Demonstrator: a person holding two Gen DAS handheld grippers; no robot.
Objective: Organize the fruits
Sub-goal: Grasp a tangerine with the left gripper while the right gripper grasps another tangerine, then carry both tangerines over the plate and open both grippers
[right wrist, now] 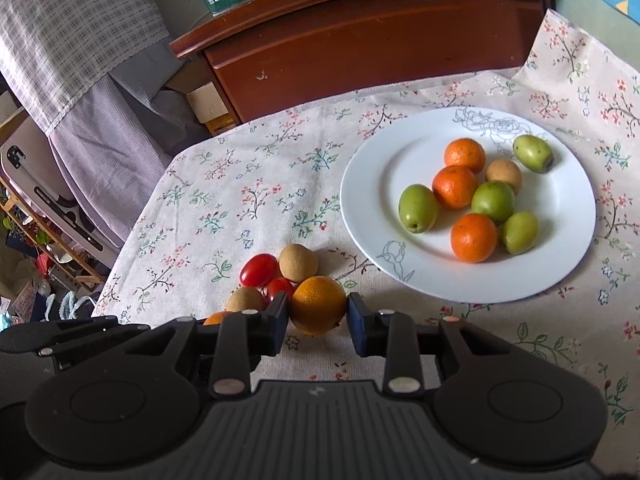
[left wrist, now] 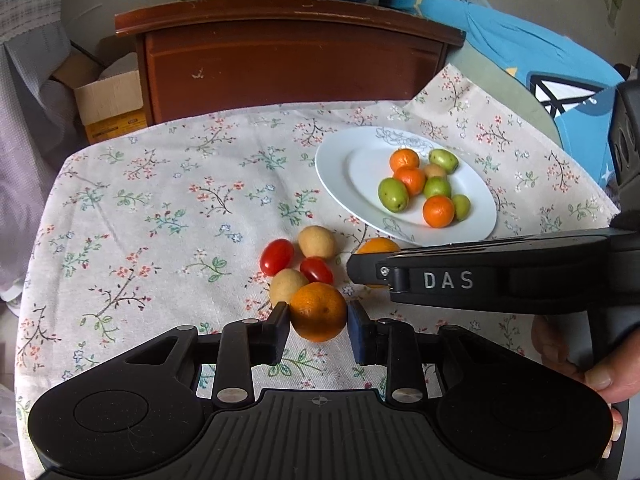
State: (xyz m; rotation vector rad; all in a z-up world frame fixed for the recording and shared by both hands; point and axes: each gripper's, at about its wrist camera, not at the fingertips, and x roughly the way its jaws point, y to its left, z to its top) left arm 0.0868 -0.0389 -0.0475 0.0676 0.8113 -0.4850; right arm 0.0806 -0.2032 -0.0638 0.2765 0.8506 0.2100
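Note:
My left gripper (left wrist: pixel 318 310) is shut on a small orange (left wrist: pixel 318 318) that rests on the flowered tablecloth. Beside it lie two cherry tomatoes (left wrist: pixel 277 257) and two tan round fruits (left wrist: pixel 317 242). My right gripper (right wrist: pixel 318 305) is shut on a second orange (right wrist: pixel 318 310), just right of that cluster. From the left wrist view the right gripper (left wrist: pixel 370 269) covers most of this second orange (left wrist: pixel 378 245). The white plate (right wrist: pixel 368 184) at the right holds three oranges, several green fruits and one tan fruit. In the right wrist view the left gripper (right wrist: pixel 72 336) shows only at the lower left.
A brown wooden cabinet (left wrist: pixel 296 64) stands behind the table's far edge, with a cardboard box (left wrist: pixel 108 100) on the floor to its left. A blue cushion (left wrist: pixel 540 60) lies at the back right. A person's hand (left wrist: pixel 592 372) holds the right gripper's handle.

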